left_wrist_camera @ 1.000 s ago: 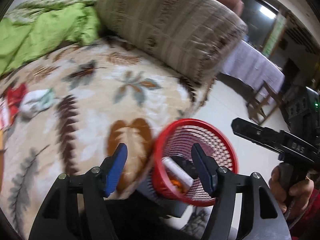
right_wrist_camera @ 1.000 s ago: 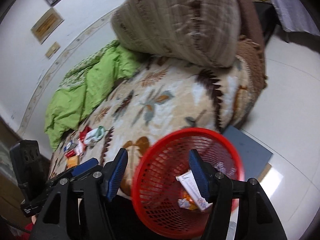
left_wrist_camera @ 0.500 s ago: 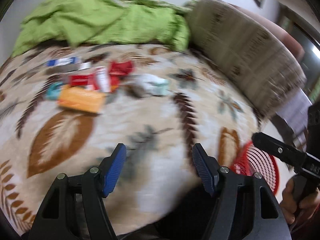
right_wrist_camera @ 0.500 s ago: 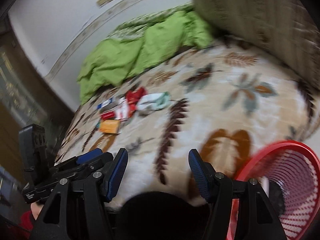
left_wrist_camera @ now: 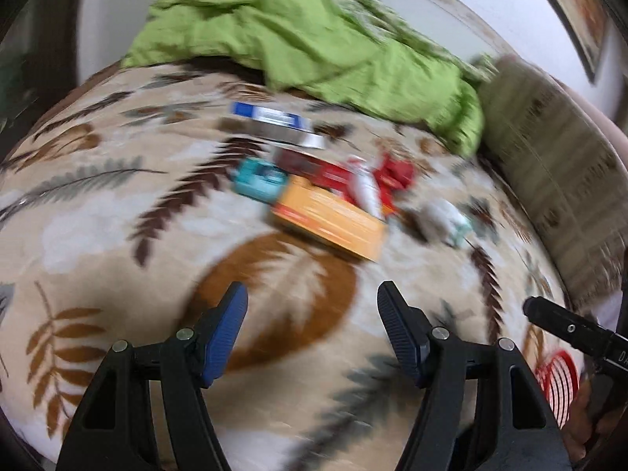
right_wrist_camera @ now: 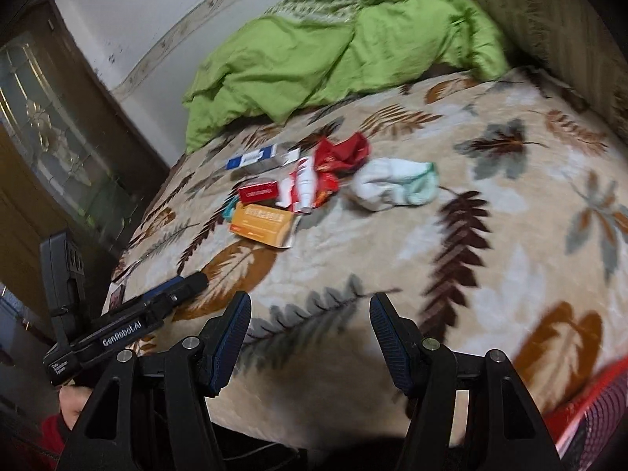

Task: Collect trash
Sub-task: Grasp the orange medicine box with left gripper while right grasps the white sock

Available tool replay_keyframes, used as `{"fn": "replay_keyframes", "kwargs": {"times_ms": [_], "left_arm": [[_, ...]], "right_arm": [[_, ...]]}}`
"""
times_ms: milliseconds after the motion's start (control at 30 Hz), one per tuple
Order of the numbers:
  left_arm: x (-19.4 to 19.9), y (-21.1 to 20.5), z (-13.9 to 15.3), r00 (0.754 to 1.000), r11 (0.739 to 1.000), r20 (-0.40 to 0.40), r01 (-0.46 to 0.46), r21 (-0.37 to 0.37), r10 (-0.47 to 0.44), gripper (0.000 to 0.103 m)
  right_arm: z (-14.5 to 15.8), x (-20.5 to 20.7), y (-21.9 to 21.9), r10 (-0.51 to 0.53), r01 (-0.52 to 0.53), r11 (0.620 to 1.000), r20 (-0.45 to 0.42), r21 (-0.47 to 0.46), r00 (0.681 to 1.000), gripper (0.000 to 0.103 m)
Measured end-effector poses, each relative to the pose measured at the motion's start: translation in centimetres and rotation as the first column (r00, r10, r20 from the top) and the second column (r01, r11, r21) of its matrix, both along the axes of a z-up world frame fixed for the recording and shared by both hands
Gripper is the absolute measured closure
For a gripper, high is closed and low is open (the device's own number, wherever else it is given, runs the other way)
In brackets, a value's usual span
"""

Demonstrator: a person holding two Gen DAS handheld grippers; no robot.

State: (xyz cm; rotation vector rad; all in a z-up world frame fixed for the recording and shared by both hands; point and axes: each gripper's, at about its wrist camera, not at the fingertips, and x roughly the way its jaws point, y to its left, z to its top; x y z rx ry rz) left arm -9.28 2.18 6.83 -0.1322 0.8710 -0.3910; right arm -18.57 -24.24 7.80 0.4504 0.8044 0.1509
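Both tools, left (left_wrist_camera: 312, 327) and right (right_wrist_camera: 310, 327), gape empty; the trash (right_wrist_camera: 282, 192) lies on the bed (right_wrist_camera: 392, 243), mid-frame, well above their fingertips.

A cluster of trash (right_wrist_camera: 290, 192) is seen left of centre in the right wrist view, lying on the bedspread (right_wrist_camera: 392, 259). A box (right_wrist_camera: 262, 224) lies at its lower edge, a crumpled wrapper (right_wrist_camera: 343, 151) at its top, a wadded cloth (right_wrist_camera: 394, 188) just right. A rumpled quilt (right_wrist_camera: 314, 62) is piled behind; a basket (right_wrist_camera: 596, 404) sits at lower right.
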Motion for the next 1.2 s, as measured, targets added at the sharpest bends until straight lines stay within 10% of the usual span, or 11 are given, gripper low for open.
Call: {"fn": "replay_keyframes", "kwargs": {"times_ms": [533, 700, 867, 1200], "left_arm": [[3.3, 3.6, -2.7, 0.994, 0.993, -0.064, -0.098, -0.064, 0.094, 0.035], [3.4, 4.3, -2.6, 0.99, 0.988, -0.069, -0.127, -0.087, 0.121, 0.035], [3.3, 4.1, -2.3, 0.992, 0.989, -0.06, -0.119, -0.088, 0.114, 0.035], [5.5, 0.2, -2.0, 0.991, 0.991, -0.116, -0.082, -0.106, 0.07, 0.024]], "right_arm": [[-5.3, 17.1, 2.1, 0.033, -0.022, 0.993, -0.098, 0.116, 0.995, 0.059], [-6.6, 16.1, 4.8, 0.153, -0.118, 0.966, -0.143, 0.229, 0.978, 0.06], [-6.0, 12.9, 7.2, 0.349, -0.283, 0.863, -0.09, 0.418, 0.933, 0.06], [-2.0, 10.5, -3.6, -0.001, 0.008, 0.984, -0.037, 0.18, 0.999, 0.05]]}}
